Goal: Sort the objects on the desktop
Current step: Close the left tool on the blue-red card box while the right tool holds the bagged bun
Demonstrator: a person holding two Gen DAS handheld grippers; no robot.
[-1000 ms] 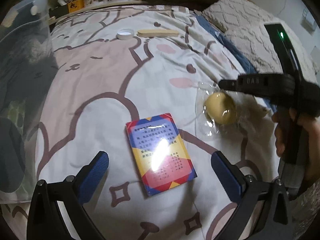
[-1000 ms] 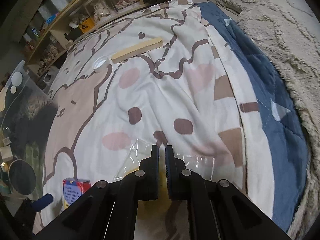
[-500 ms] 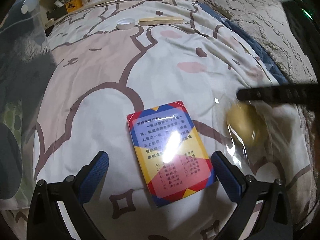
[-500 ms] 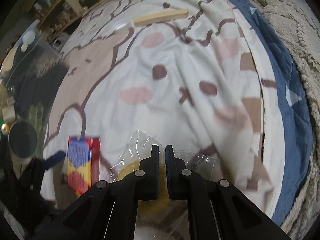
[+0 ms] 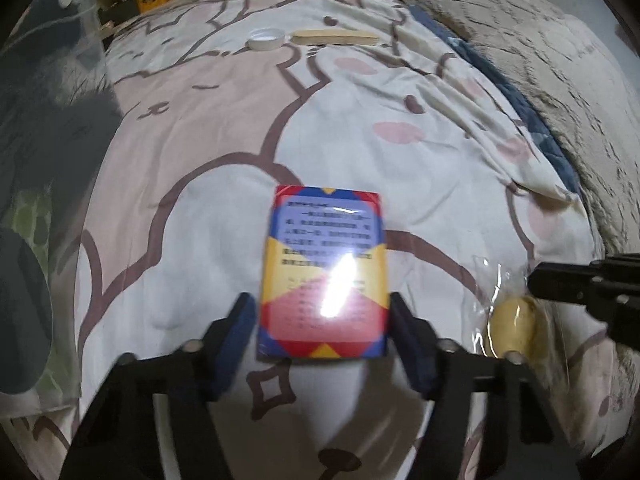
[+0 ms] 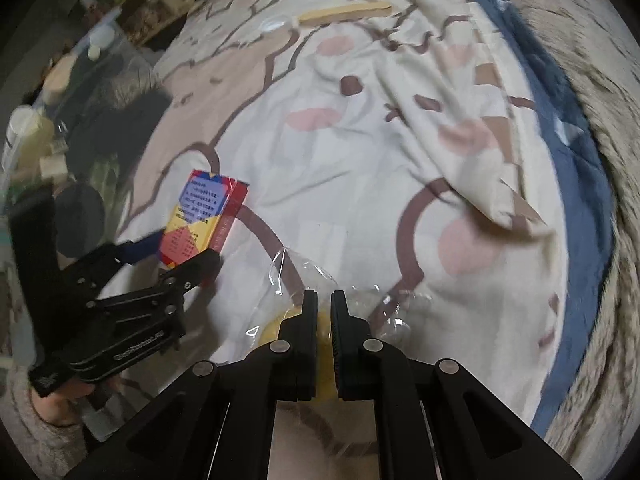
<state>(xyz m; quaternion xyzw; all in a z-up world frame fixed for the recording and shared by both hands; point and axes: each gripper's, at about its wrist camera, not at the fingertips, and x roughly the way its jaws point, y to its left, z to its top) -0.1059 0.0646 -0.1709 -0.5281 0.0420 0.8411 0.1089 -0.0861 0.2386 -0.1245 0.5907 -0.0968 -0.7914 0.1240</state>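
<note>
A card box (image 5: 324, 268) printed in red, blue and yellow lies flat on the cartoon bedspread (image 5: 208, 128). My left gripper (image 5: 322, 316) is over its near end. Its jaws are closing, and the blue pads (image 5: 242, 320) meet the box's two long sides. The right wrist view shows the same box (image 6: 200, 216) with the left gripper (image 6: 172, 254) astride it. My right gripper (image 6: 324, 300) is shut on a clear plastic bag (image 6: 280, 280) with a round yellow item (image 6: 272, 330) inside. In the left wrist view that bag (image 5: 512, 320) hangs below the right gripper (image 5: 560, 280) at the right edge.
A white tape roll (image 5: 266, 38) and a flat wooden stick (image 5: 334, 37) lie at the far end of the bedspread. A fluffy beige blanket (image 5: 540, 60) borders the right side. A clear storage bin (image 5: 48, 128) stands at the left, shelves behind.
The left gripper's jaws came in from wide apart to the box's sides, and the box now lies square between them. The right gripper carried the bag sideways, closer to the box.
</note>
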